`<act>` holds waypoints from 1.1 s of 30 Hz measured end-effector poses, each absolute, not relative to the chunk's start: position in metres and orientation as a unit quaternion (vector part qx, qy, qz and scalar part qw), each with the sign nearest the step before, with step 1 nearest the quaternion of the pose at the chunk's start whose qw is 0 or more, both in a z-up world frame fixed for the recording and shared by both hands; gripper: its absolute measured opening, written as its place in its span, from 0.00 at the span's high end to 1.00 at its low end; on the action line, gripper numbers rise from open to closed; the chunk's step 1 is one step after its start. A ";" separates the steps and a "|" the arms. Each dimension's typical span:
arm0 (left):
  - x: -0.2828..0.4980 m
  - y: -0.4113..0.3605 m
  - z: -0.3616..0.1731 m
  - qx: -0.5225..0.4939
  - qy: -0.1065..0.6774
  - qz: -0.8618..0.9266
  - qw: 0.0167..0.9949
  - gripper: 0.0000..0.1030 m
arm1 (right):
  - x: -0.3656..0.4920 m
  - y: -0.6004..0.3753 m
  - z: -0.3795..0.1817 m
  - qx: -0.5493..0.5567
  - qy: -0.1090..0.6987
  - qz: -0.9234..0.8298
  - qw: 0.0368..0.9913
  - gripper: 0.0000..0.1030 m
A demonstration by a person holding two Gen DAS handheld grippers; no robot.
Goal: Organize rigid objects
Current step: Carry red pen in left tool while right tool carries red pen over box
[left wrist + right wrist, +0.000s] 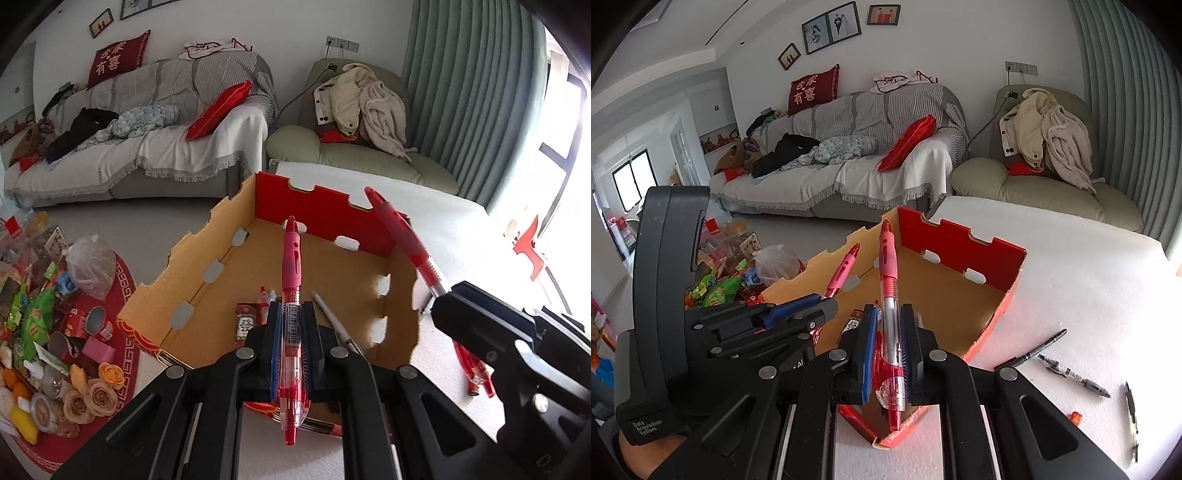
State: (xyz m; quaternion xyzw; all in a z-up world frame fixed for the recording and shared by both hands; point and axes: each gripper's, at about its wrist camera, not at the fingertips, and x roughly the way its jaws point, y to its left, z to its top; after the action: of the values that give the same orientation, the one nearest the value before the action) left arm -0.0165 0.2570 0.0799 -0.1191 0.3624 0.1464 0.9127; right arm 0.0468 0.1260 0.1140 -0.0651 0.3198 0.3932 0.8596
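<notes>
Both tongs are clamped on red pens above the open cardboard box [258, 258].

Left gripper [291, 332]: pads closed on a red pen [291, 280] with a pink grip; the pen points forward, its tip over the box interior, its tail sticking back toward the camera. Right gripper [889, 332]: closed on a second red pen [888, 295], likewise pointing ahead over the box; in this view the left gripper sits just to its left.

Box contents ahead of the left pads: a grey pen [332, 317], a small tile [244, 325] and a few small bottles; the rest is hidden by the tongs.

Risks, as judged:
- Each pen is pinched near mid-barrel on a smooth clear section; it could pivot or slip if the grip eases before the tip is below the rim.
- The pens project well ahead of the pads, so a tip could catch the notched box wall and tilt the light box or flick the pen out.
- The two grippers are close together; releasing at once could make them or the pens collide.
- Loose black pens [1071, 373] lie on the white table [1071, 277] to the right of the right gripper, still unsorted.

Writing: left gripper body reads "Data Acquisition System"; the tile bears "發"; the red cushion [812, 90] shows "有喜". The barcode label on the left pen is not legible.
</notes>
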 end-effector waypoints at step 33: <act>0.017 0.286 0.049 -0.120 0.407 0.166 0.890 0.90 | 0.082 0.158 0.079 -0.091 0.364 0.371 0.849 0.87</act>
State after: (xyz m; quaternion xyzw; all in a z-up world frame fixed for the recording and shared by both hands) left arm 0.0171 0.2862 0.0485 -0.1205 0.4065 0.1660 0.8903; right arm 0.0824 0.1577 0.0787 -0.0914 0.3636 0.3713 0.8495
